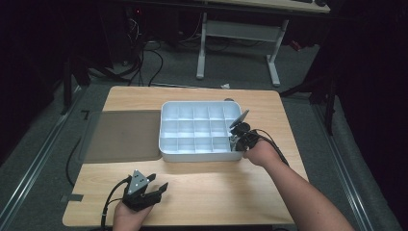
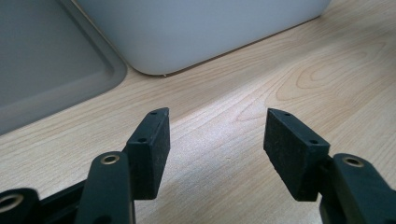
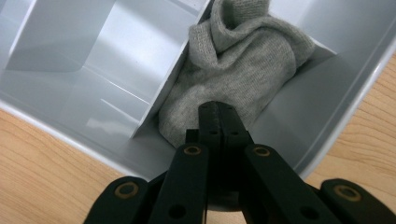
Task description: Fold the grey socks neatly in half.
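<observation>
A grey knitted sock [image 3: 243, 70] lies bunched in the corner compartment of a white divided tray [image 3: 93, 56]. My right gripper [image 3: 217, 109] is shut, its jaws flat together, with the tips down on the sock's near end. No fabric shows between the pads. In the high view the right gripper [image 1: 235, 142] dips into the near right corner of the tray [image 1: 168, 108]. My left gripper [image 1: 159, 183] rests low over the table's front left, open, with nothing between its jaws. From the left gripper view, that left gripper [image 2: 217, 126] points toward the tray's outer wall [image 2: 201, 32].
A flat grey lid or mat [image 1: 122, 134] lies on the wooden table [image 1: 216, 183] just left of the tray, and its edge [image 2: 42, 60] shows in the left gripper view. The tray's other compartments look bare. Beyond the table stand a white desk frame [image 1: 235, 33] and floor cables.
</observation>
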Demonstrator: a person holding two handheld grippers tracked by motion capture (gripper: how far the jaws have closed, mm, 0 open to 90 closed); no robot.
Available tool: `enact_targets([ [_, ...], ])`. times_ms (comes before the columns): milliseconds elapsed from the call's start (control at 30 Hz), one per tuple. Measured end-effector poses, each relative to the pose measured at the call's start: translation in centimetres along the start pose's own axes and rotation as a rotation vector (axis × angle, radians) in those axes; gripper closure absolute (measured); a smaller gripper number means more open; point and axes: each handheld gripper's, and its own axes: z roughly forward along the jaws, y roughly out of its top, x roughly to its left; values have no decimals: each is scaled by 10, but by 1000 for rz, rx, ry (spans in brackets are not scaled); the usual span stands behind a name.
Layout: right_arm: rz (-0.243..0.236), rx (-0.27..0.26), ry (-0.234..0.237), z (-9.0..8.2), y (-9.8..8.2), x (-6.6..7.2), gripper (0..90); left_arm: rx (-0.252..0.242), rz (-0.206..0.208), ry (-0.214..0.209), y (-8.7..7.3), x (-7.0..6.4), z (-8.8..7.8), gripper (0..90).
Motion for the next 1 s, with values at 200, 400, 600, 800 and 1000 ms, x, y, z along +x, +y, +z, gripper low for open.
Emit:
enact_targets([
  [200,5,-38,19,-14,1,-4,900,0,0,0,0,-1,0,415],
  [400,34,-85,-4,-26,14,-8,900,2,4,1,-1,-1,0,415],
  [600,63,-40,-29,-8,26,-10,900,3,-7,3,-1,2,-1,414],
  [800,42,-5,-24,8,31,-9,900,1,-14,4,-2,3,-1,414],
  [1000,10,17,-33,18,33,-7,900,5,-9,4,-2,2,0,414],
])
